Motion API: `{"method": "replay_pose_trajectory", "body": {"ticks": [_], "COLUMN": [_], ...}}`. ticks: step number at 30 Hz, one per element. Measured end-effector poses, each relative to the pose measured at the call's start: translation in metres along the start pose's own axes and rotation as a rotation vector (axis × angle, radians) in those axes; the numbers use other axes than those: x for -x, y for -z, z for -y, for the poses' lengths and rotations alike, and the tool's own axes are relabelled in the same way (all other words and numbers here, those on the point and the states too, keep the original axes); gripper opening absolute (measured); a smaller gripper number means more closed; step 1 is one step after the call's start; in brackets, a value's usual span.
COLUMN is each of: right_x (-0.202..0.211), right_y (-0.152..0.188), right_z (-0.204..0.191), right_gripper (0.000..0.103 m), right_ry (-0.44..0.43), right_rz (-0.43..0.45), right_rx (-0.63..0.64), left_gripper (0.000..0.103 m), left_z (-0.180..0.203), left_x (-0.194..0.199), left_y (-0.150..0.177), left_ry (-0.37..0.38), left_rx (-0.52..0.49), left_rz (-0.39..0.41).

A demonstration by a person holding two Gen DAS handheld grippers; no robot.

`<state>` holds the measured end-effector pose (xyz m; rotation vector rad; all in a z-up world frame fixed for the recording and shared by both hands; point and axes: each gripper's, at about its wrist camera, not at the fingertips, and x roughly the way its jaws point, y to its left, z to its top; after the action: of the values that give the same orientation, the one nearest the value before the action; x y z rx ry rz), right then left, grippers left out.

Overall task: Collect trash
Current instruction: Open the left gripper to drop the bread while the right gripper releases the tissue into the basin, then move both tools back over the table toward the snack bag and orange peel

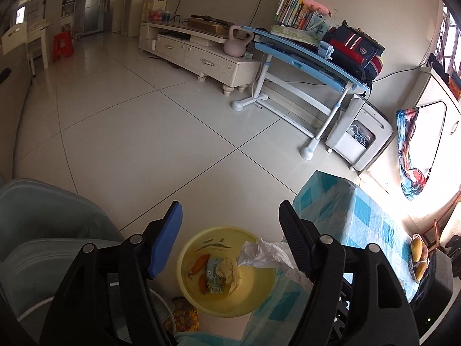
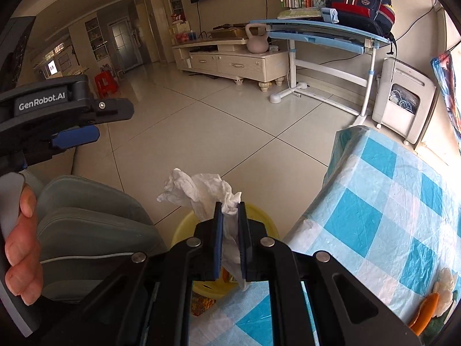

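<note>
A yellow basin (image 1: 253,294) sits on the floor below the table edge; it holds carrot pieces (image 1: 198,263), a drink carton (image 1: 214,276) and a yellowish wad. My left gripper (image 1: 230,216) is open and empty, high above the basin. My right gripper (image 2: 230,206) is shut on a crumpled white tissue (image 2: 198,190) and holds it over the basin (image 2: 259,213). The tissue also shows in the left wrist view (image 1: 265,253) at the basin's right rim. The left gripper shows at the left of the right wrist view (image 2: 77,137).
A table with a blue-checked plastic cloth (image 2: 389,201) stands on the right, with peel scraps (image 2: 426,308) near its edge. A grey-green chair (image 1: 43,230) is on the left. A blue desk (image 1: 302,57) and a TV cabinet (image 1: 196,49) stand across the tiled floor.
</note>
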<state>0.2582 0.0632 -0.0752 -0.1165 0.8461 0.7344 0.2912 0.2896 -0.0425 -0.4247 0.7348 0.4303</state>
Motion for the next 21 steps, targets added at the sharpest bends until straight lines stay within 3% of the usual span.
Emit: {"method": "replay_pose_trajectory", "body": {"ticks": [2,3,9,21], "right_x": [-0.002,-0.001,0.017,0.096], "right_y": [0.000,0.001,0.014,0.056], "right_z": [0.003,0.003,0.001,-0.005], "right_gripper": [0.035,0.038,0.046,0.059], "right_ry": [-0.014,-0.021,-0.032,-0.018], "right_rz": [0.007,0.012,0.041,0.173], "right_rx": [-0.023,-0.031,-0.052,-0.074], "left_gripper": [0.070,0.071,0.075,0.080], "left_z": [0.005,0.006,0.015,0.035], "left_x": [0.003,0.004,0.012,0.024], "left_y": [0.001,0.001,0.001,0.010], "left_ry": [-0.012,-0.016,-0.028,-0.057], "left_rx": [-0.020,-0.030,-0.062,-0.155], "left_rz": [0.015,0.022,0.047,0.089]}}
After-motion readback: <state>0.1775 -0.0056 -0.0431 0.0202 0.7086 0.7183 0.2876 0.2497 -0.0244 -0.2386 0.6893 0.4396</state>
